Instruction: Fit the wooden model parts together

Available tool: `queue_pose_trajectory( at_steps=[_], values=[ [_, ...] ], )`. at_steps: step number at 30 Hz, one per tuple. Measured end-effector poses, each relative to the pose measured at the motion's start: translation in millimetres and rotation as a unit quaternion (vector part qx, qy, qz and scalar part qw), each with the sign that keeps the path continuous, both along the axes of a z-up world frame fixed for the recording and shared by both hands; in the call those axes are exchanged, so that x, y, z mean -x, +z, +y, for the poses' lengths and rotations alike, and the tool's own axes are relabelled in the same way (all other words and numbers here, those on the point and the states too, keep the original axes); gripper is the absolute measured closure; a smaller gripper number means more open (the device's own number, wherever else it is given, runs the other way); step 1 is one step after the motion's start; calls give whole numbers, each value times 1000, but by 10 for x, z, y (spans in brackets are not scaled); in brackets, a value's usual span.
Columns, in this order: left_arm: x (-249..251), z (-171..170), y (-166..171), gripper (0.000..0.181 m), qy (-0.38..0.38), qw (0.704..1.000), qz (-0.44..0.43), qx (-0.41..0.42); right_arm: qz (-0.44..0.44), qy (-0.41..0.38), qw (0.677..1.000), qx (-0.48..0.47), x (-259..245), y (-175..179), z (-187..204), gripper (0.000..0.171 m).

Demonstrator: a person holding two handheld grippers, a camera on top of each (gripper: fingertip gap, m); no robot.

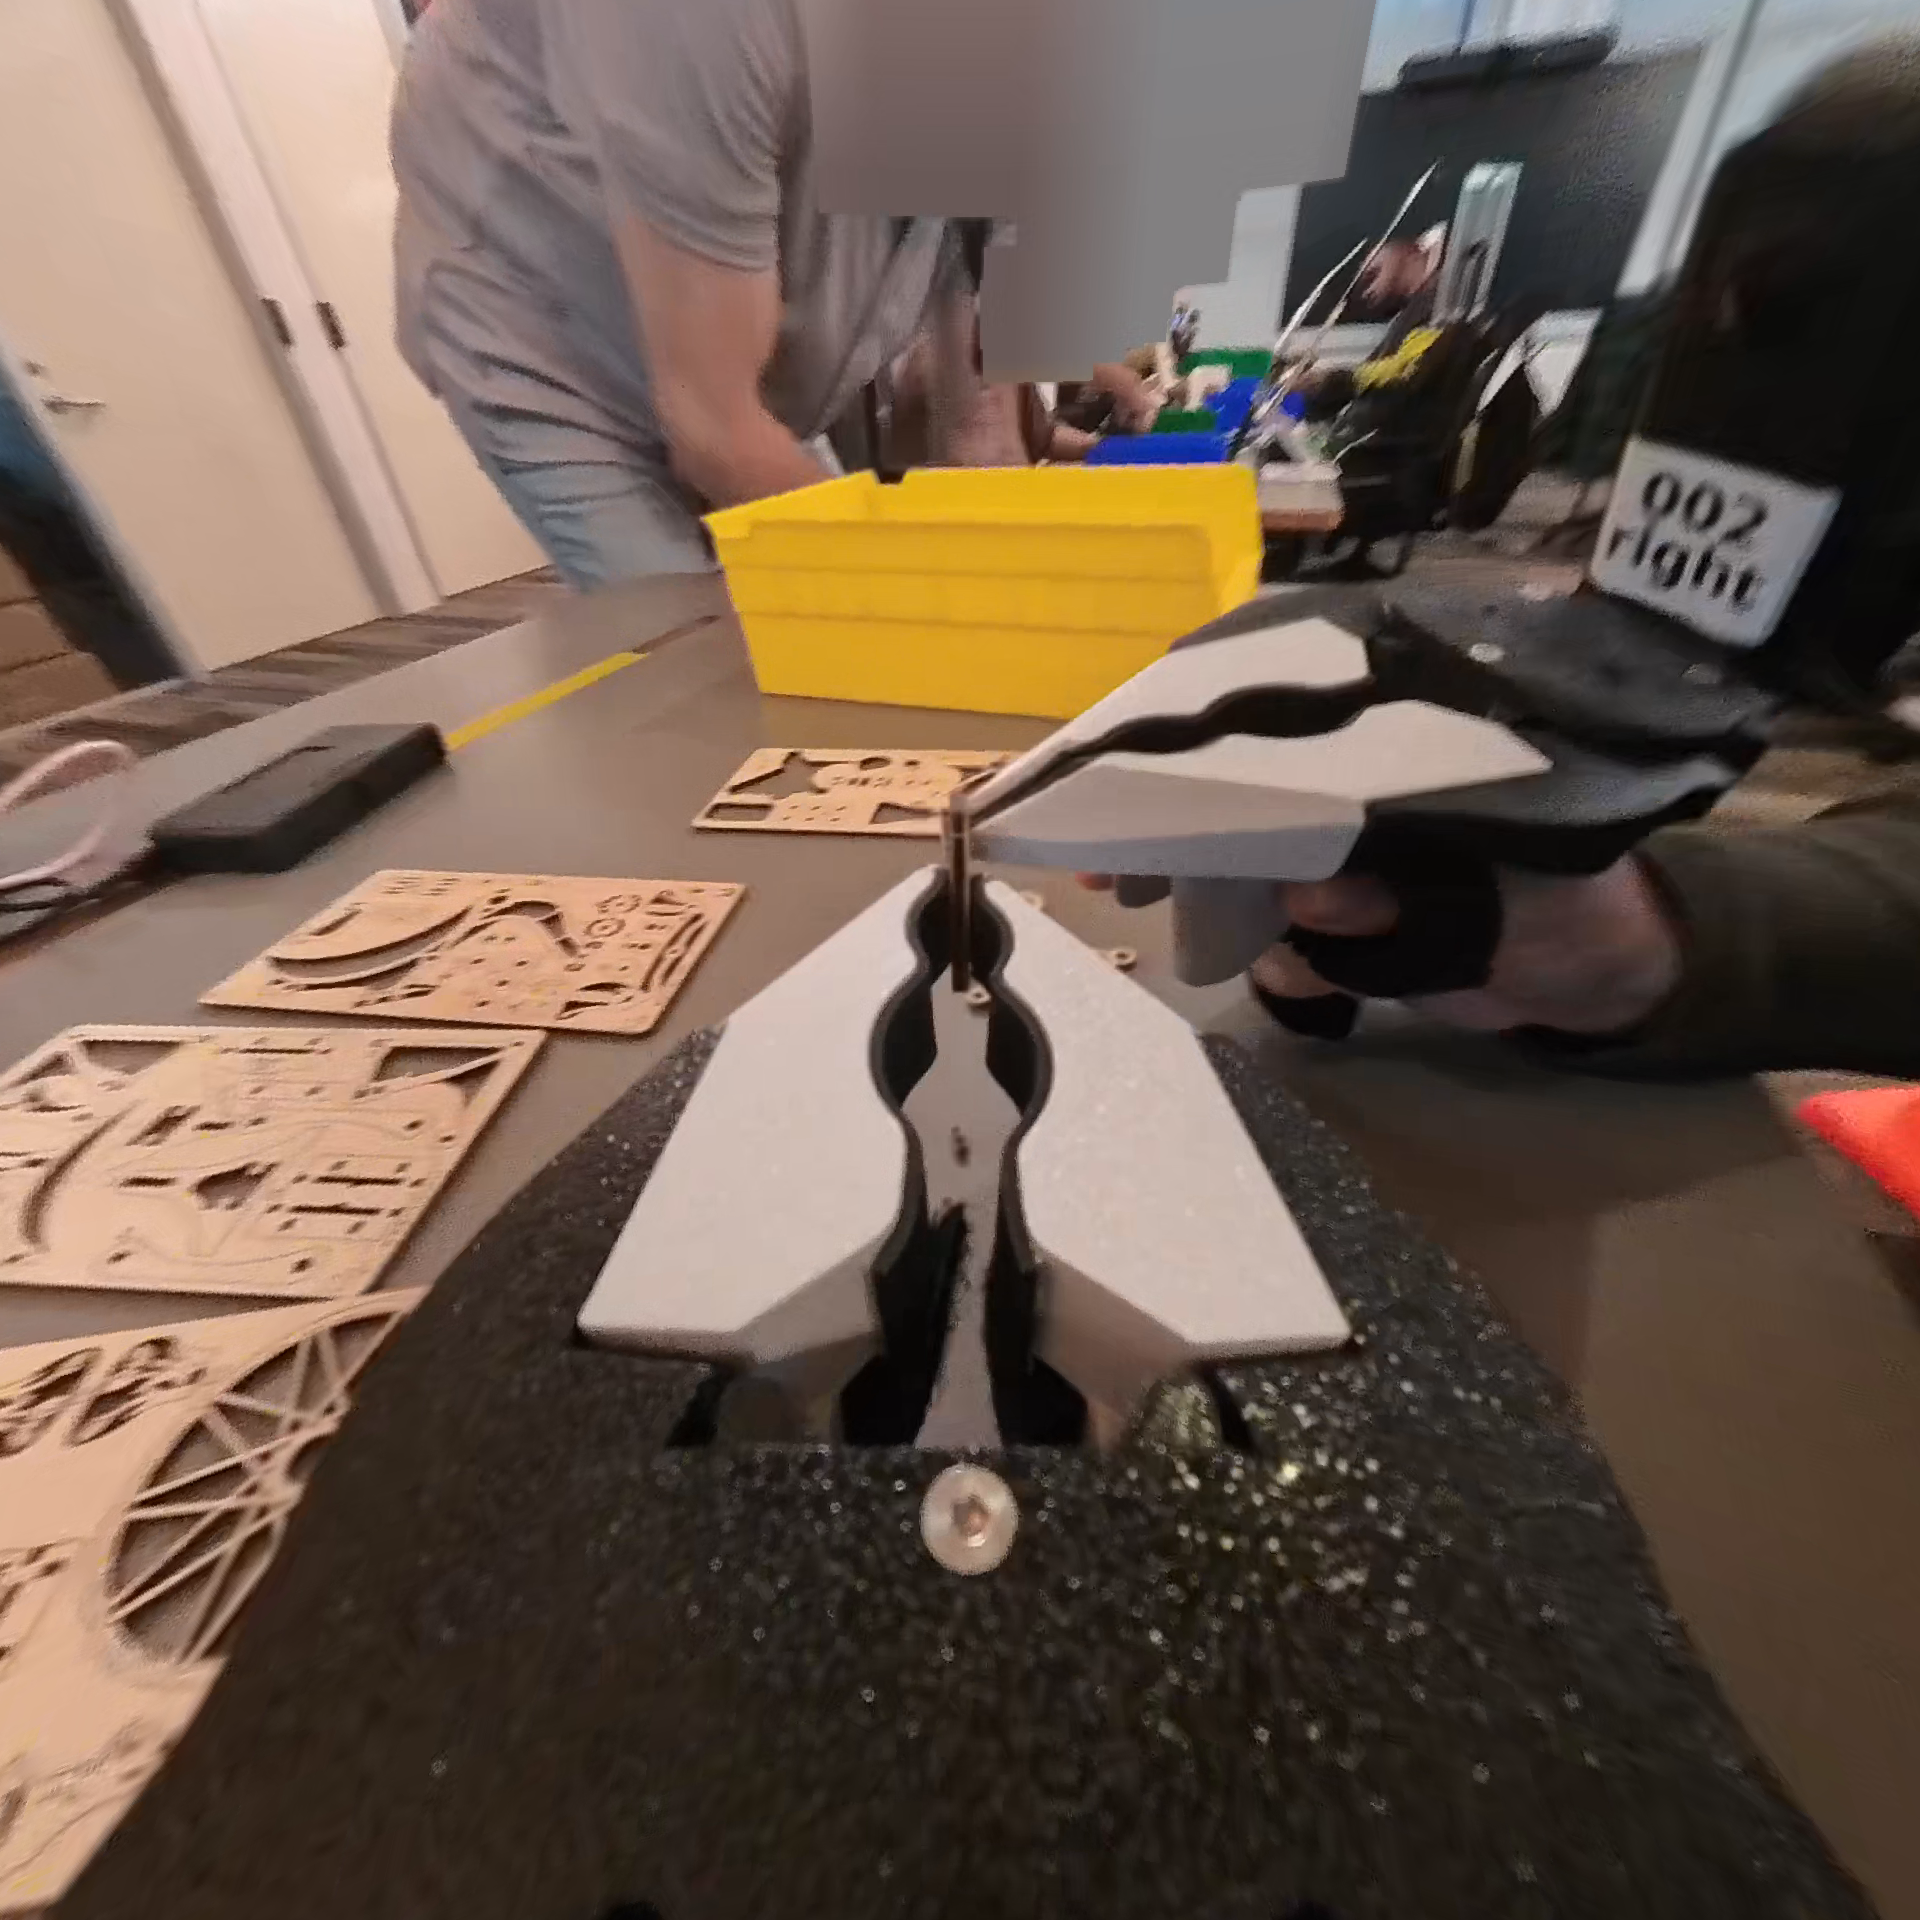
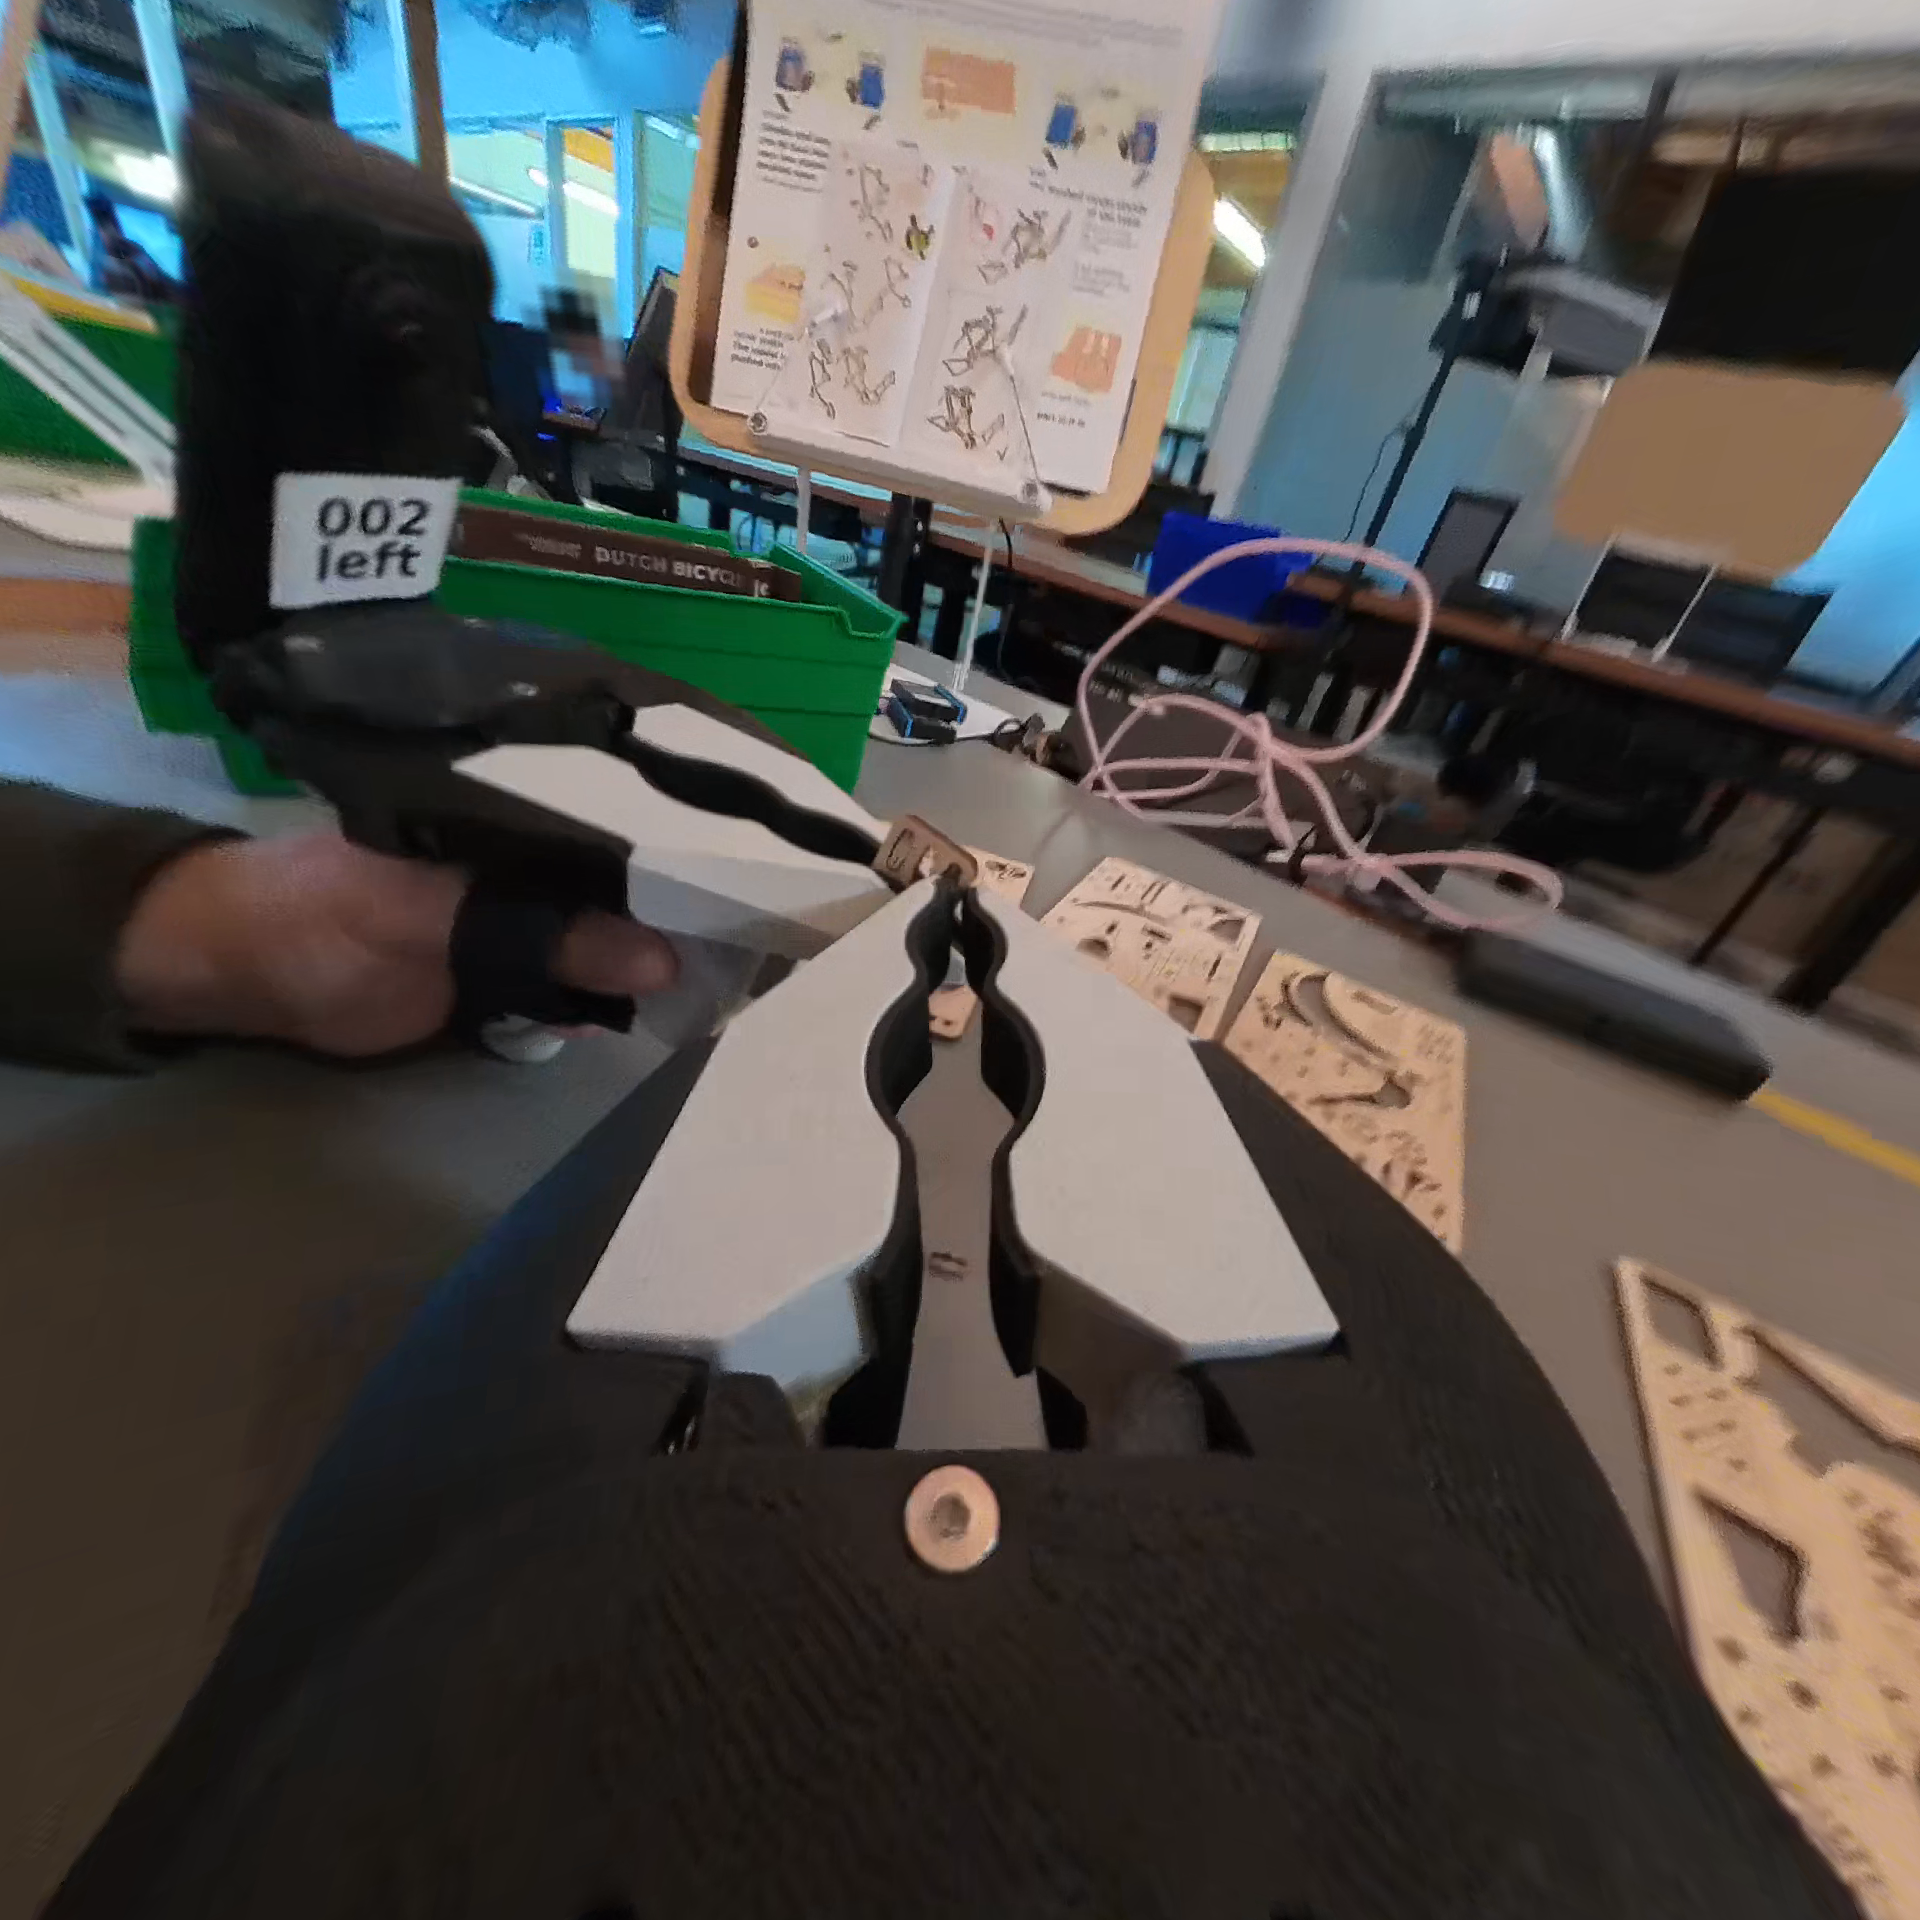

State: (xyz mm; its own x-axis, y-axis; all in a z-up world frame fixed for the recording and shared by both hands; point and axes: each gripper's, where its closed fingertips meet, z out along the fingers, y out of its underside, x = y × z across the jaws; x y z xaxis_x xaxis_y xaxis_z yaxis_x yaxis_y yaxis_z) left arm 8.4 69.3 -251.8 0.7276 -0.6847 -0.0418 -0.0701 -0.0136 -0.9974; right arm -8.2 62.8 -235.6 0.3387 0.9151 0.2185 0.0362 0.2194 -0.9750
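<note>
**A:** Start at the tools. What does each one have?

**B:** The left tool [image 1: 958, 914] has its grey fingers pinched nearly together on a thin flat wooden model part [image 1: 957, 899], which the left wrist view shows edge-on and standing upright between the tips. The right tool [image 2: 951, 902] comes in from the side, its fingers also drawn almost closed, and its tips meet the same spot. In the right wrist view a small tan piece with a cut-out [image 2: 920, 850] sits right at that meeting point. I cannot tell whether the right tool pinches a second piece of its own or only the one the left holds.

**A:** So how far along is the job?

**B:** Early, I judge. Both tools hover above the grey bench [image 1: 1455, 1195] at one joint, so a single fitting seems to be in hand. No built-up model shows anywhere.

**A:** And what is left?

**B:** Most of it. Several laser-cut plywood sheets [image 1: 478, 951] lie flat on the bench to the left, many shapes already punched out, others in place. A few tiny loose bits lie below the tips. Beyond them stands a yellow plastic bin [image 1: 987, 592], and an open instruction booklet on a stand [image 2: 935, 239] faces the work.
</note>
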Motion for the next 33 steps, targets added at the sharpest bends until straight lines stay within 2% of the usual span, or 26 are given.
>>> queue_pose_trajectory(
  at_steps=[6,9,12,20,22,24,25,26,27,28,30,31,33],
  values=[
    [9,-161,136,181,-78,988,-121,51,1,-24,994,-104,-56,103,-14,156],
    [98,-177,230,181,-97,976,-181,67,15,-12,995,-98,-57,121,-18,155],
    [116,-184,256,181,-107,971,-200,72,35,-5,996,-77,-76,152,1,155],
    [50,-230,246,181,-113,976,-176,54,50,-7,996,-68,-103,185,23,158],
    [57,-228,238,181,-86,989,-122,4,64,-4,996,-68,-132,232,12,157],
    [103,-192,208,181,-26,996,-10,-84,87,12,994,-63,-172,302,-24,157],
    [138,-174,201,181,11,987,68,-142,99,17,993,-60,-198,338,-28,157],
    [168,-166,196,181,48,964,159,-207,110,16,992,-58,-227,373,-19,157],
    [196,-166,204,181,83,925,251,-274,119,11,991,-57,-256,399,2,157],
    [197,-188,223,181,110,873,332,-339,124,5,991,-57,-279,416,24,157],
    [115,-266,218,181,124,774,443,-436,128,-1,990,-56,-296,426,47,158],
    [71,-287,193,181,120,749,468,-454,128,0,990,-54,-292,422,47,158],
    [33,-289,152,181,109,757,465,-446,124,2,991,-53,-274,407,39,158]
  ],
)
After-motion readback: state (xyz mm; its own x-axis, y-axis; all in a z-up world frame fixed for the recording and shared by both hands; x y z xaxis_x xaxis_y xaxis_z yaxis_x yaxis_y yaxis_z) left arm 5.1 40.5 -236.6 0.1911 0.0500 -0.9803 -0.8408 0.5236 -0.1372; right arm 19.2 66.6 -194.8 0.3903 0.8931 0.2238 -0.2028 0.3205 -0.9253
